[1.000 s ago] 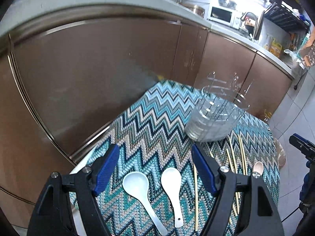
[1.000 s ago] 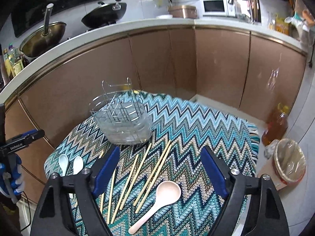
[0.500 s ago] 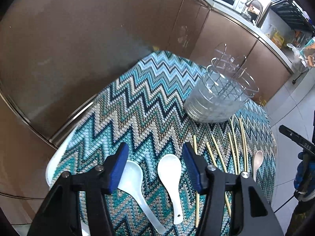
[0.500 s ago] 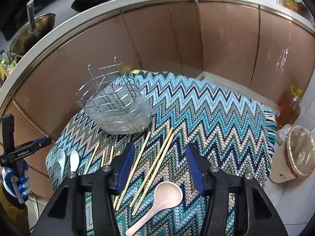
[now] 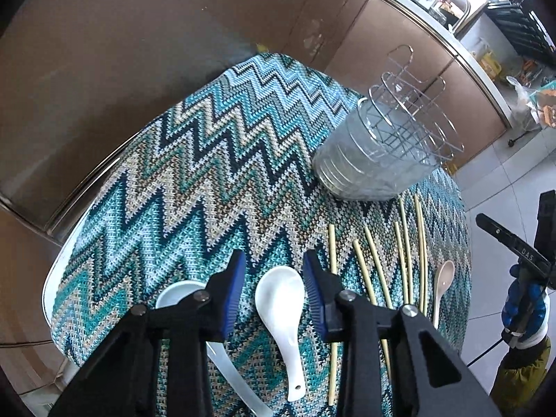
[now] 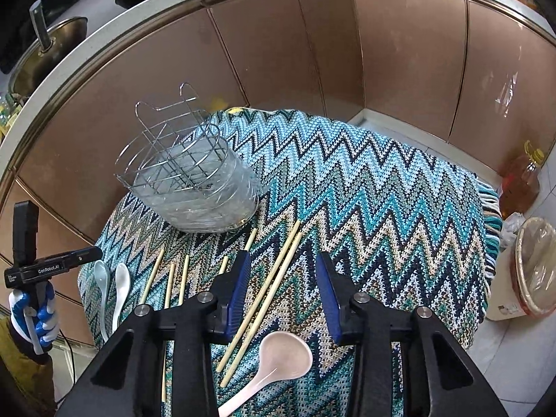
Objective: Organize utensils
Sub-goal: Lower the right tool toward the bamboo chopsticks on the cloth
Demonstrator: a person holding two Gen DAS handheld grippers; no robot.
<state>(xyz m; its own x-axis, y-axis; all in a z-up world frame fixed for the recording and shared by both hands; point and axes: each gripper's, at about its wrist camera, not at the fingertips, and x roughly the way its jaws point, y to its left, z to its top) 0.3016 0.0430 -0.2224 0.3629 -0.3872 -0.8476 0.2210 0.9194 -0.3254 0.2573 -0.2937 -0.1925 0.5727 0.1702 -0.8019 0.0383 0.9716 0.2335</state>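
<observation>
Narrowed since a second ago and lowered toward the zigzag cloth (image 5: 215,160): left gripper (image 5: 272,276), jaws just closing and now about half open, blue pads either side of the bowl of a white spoon (image 5: 281,307) with a sliver of cloth showing on each side, no grip yet. Half hidden under the left finger, a second, pale bluish spoon (image 5: 175,292), in full view a second earlier. Likewise drawn in and dropped nearer the table: right gripper (image 6: 283,290), jaws just closing to roughly half width, straddling a pair of chopsticks (image 6: 274,288) without touching them, pink spoon (image 6: 278,358) lying just below. More chopsticks (image 6: 170,278) scattered to the left, unmoved from before. Beyond them, upright on the cloth as earlier, the wire utensil caddy (image 6: 194,180) in its clear tub, empty. Further back, brown cabinet doors (image 6: 278,52) and the counter edge.
</observation>
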